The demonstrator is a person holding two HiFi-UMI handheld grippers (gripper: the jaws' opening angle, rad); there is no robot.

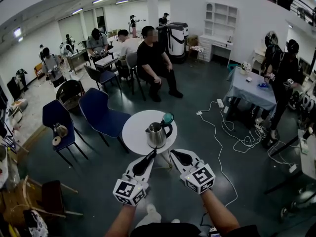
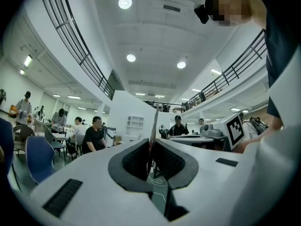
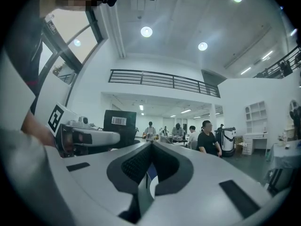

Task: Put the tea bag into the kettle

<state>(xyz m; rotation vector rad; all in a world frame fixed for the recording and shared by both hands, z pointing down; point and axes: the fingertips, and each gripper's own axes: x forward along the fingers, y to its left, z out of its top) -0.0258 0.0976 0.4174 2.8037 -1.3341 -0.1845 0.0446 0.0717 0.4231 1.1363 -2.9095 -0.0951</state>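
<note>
A steel kettle (image 1: 157, 135) stands on a small round white table (image 1: 133, 130), its teal lid (image 1: 168, 118) flipped up. Both grippers hover side by side just short of the table's near edge, pointing level toward the kettle. My left gripper (image 1: 152, 154) (image 2: 151, 147) is shut on a thin flat tea bag (image 2: 154, 122), seen edge-on as a reddish sliver sticking up from between the pads. My right gripper (image 1: 174, 153) (image 3: 150, 147) has its jaws together with nothing between them. Neither gripper view shows the kettle.
Two blue chairs (image 1: 101, 113) (image 1: 57, 117) stand left of the table. White cables (image 1: 222, 127) trail over the floor to the right, near a cloth-covered table (image 1: 252, 90). A seated person (image 1: 153, 63) and others are farther back.
</note>
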